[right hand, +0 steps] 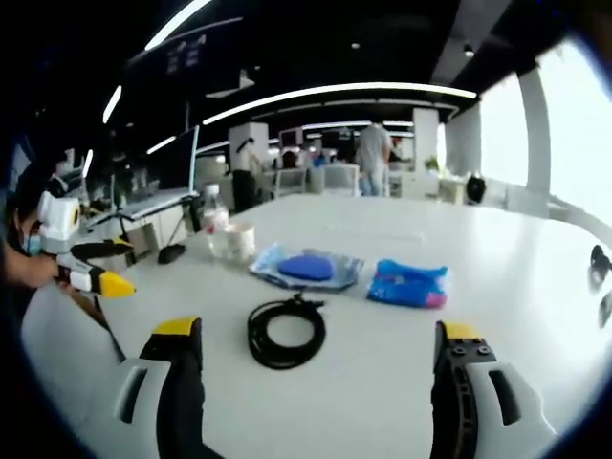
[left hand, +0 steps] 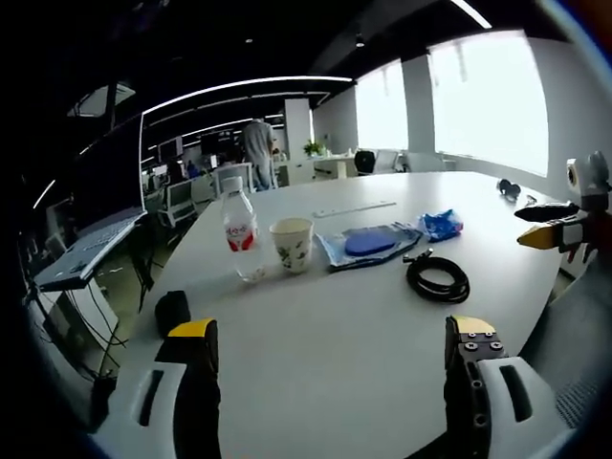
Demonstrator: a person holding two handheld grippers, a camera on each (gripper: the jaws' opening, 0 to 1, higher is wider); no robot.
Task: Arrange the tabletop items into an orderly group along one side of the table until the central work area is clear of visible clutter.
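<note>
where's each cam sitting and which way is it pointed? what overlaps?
Left gripper view: rides the left tongs, low over the white table, facing the clear plastic water bottle, patterned paper cup and coiled black cable; own jaws open at bottom, right tongs at right edge.
Right gripper view: rides the right tongs, facing the cable, blue pouch in clear wrap and blue crumpled packet; own jaws open, left tongs at left.
Shared: bottle, cup, pouch, packet, cable, table.
</note>
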